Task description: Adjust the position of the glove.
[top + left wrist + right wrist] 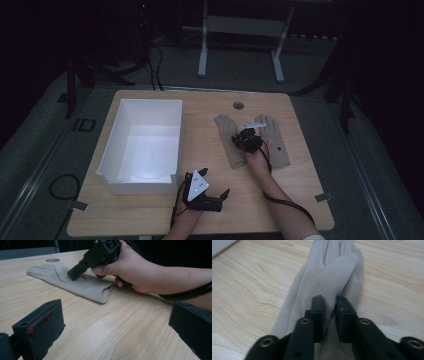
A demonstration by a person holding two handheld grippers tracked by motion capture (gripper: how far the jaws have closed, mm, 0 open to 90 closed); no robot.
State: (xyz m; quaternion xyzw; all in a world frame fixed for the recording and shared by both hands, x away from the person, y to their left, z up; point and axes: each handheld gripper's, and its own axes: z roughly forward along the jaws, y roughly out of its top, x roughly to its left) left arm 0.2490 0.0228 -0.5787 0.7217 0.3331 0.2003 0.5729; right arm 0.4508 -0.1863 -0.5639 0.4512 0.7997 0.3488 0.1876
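Beige knit glove [329, 277], lying flat

Bare wood opens wide across the table [300, 200] in front of the left gripper [212, 192], so a pass toward the gloves is free. On the left stands the white box [142, 145], its tall walls blocking any low sweep, though its open top gives way from above. The left glove [231, 142] lies flat, no barrier, with the right gripper [239, 139] down on it and that forearm barring the near right. The right glove [277, 142] lies flat beyond, just beside.
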